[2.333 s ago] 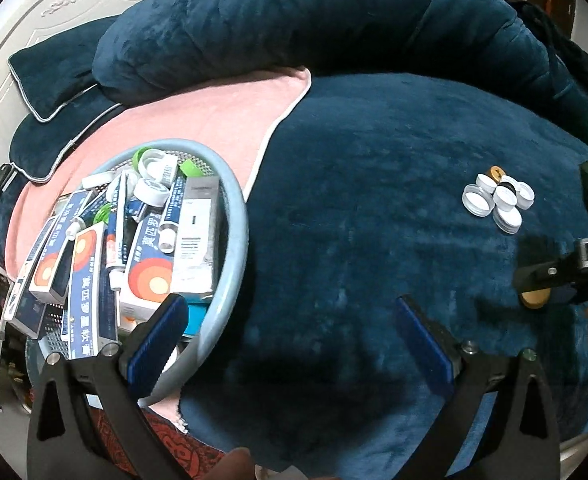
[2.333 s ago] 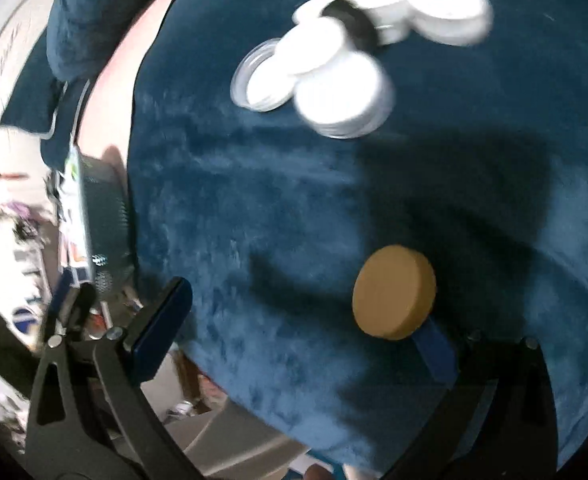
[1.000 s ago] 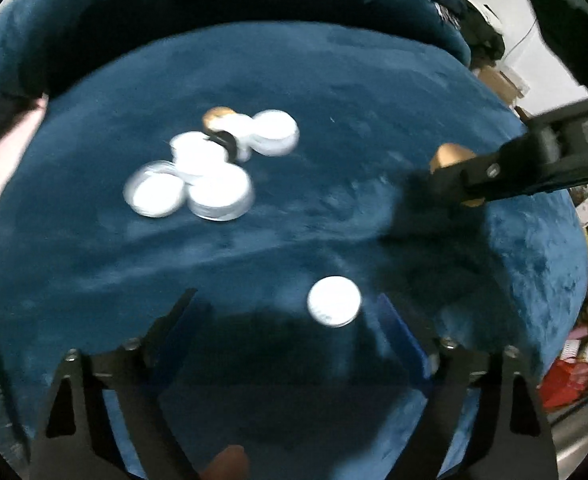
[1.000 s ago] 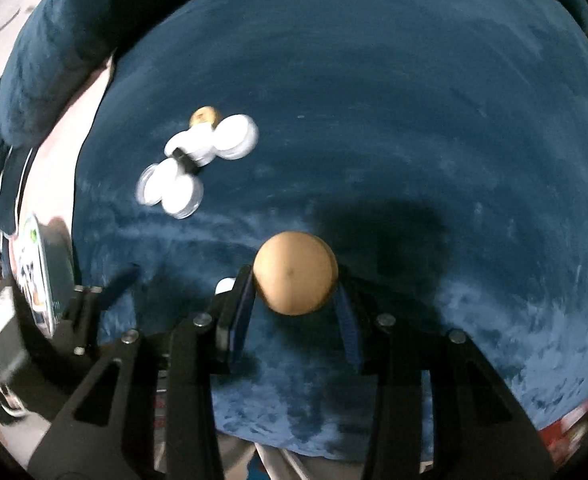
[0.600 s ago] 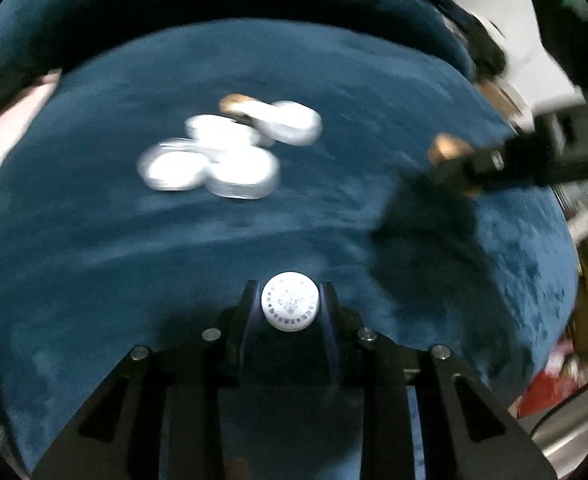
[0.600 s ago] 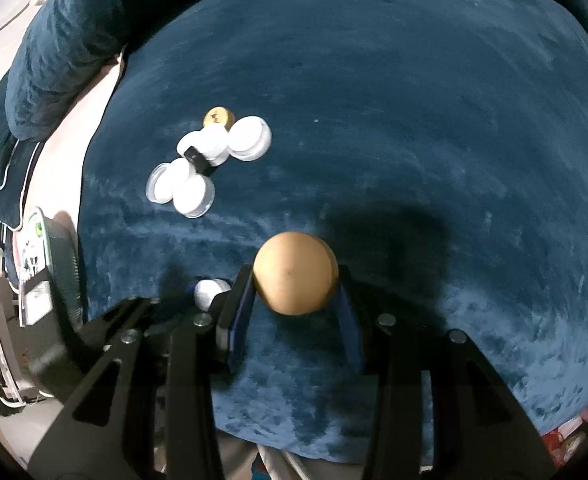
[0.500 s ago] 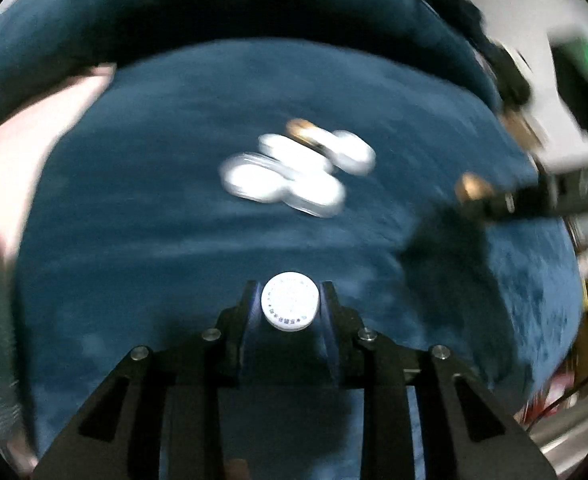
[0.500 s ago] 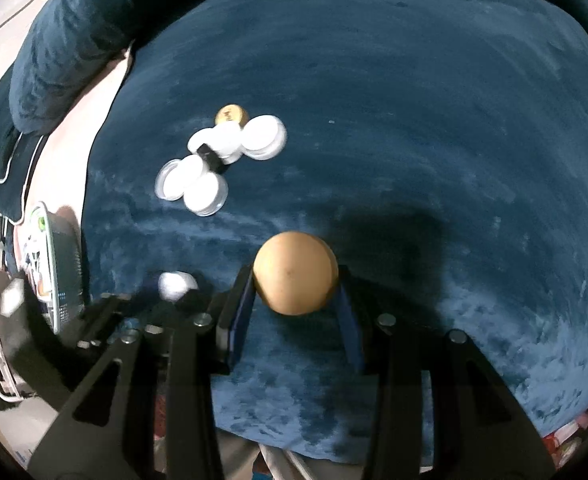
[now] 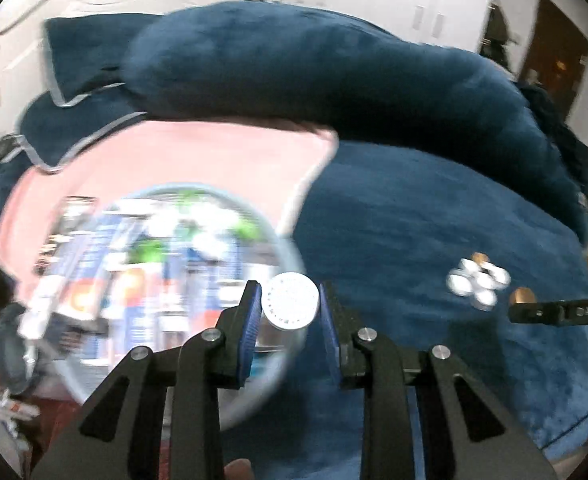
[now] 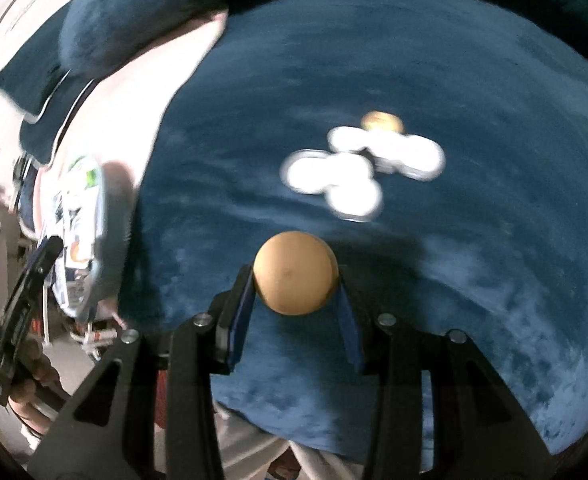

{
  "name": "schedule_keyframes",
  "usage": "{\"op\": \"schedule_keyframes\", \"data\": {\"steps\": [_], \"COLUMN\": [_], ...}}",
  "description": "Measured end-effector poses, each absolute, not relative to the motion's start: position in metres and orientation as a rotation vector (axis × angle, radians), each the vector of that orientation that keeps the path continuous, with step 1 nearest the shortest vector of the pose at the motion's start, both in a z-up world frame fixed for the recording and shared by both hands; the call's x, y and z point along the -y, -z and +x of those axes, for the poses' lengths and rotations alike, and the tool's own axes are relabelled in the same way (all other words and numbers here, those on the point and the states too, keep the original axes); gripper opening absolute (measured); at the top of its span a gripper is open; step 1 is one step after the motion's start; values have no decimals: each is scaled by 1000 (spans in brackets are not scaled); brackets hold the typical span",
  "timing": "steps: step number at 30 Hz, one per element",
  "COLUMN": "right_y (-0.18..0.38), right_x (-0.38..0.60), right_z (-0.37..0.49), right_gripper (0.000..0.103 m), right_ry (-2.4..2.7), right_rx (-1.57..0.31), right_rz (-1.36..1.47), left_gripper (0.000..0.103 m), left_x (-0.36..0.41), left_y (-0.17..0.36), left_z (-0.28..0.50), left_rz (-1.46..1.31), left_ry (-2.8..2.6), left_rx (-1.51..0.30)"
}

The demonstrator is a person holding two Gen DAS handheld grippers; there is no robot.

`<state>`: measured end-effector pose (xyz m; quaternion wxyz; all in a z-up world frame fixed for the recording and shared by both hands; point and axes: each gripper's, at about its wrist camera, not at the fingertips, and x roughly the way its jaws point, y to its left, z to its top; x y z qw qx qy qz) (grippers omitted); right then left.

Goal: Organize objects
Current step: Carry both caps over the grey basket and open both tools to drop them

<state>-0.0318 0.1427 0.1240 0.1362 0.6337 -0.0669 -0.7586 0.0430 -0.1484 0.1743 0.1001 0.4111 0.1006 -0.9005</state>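
both grippers [image 9: 290, 307] [image 10: 295, 286] clamped on caps

A pink towel [image 9: 198, 160] lies beside a rolled blue blanket [image 9: 313, 76].

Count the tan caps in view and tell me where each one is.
2, both seen from the right wrist. One tan cap is clamped in the right gripper. The other tan cap lies on the blue blanket at the far edge of the white lids. Blur could hide more.

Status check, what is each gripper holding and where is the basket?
Left gripper shut on white cap, over basket rim. Right gripper shut on tan cap. Nothing blocking.
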Motion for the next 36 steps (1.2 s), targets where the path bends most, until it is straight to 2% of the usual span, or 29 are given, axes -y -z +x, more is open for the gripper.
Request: {"op": "schedule_keyframes", "data": {"steps": [11, 19, 20, 21, 22, 23, 25, 30, 34, 36], "right_y": [-141, -118, -114, -111, -111, -111, -116, -126, -123, -122], "right_x": [44, 115, 117, 117, 116, 114, 107, 85, 60, 47], "right_z": [-12, -2, -2, -2, -2, -3, -3, -6, -12, -15], "right_gripper": [41, 41, 45, 49, 59, 71, 83, 91, 102, 103], "right_ry": [1938, 1764, 1753, 1750, 1751, 1757, 1789, 1889, 1965, 2010], "right_rx": [-4, 37, 58, 70, 74, 76, 62, 22, -34, -57], "right_rz": [1640, 1643, 1654, 1662, 1667, 1670, 1667, 1670, 1721, 1743], "left_gripper": [30, 31, 37, 58, 78, 83, 87, 100, 102, 102], "left_x": [253, 265, 264, 264, 263, 263, 260, 251, 240, 232], "left_y": [-177, -162, -160, -160, -161, -161, -165, -172, -175, -176], "left_z": [106, 109, 108, 107, 107, 106, 107, 105, 100, 96], "left_rz": [1104, 1148, 1154, 1162, 1161, 1155, 1135, 1125, 1131, 1138], "left_ry": [2443, 2418, 2418, 2417, 2421, 2424, 2428, 2399, 2395, 2401], "left_rx": [-374, -384, -387, -390, -398, -400, -392, -330, -294, -280]}}
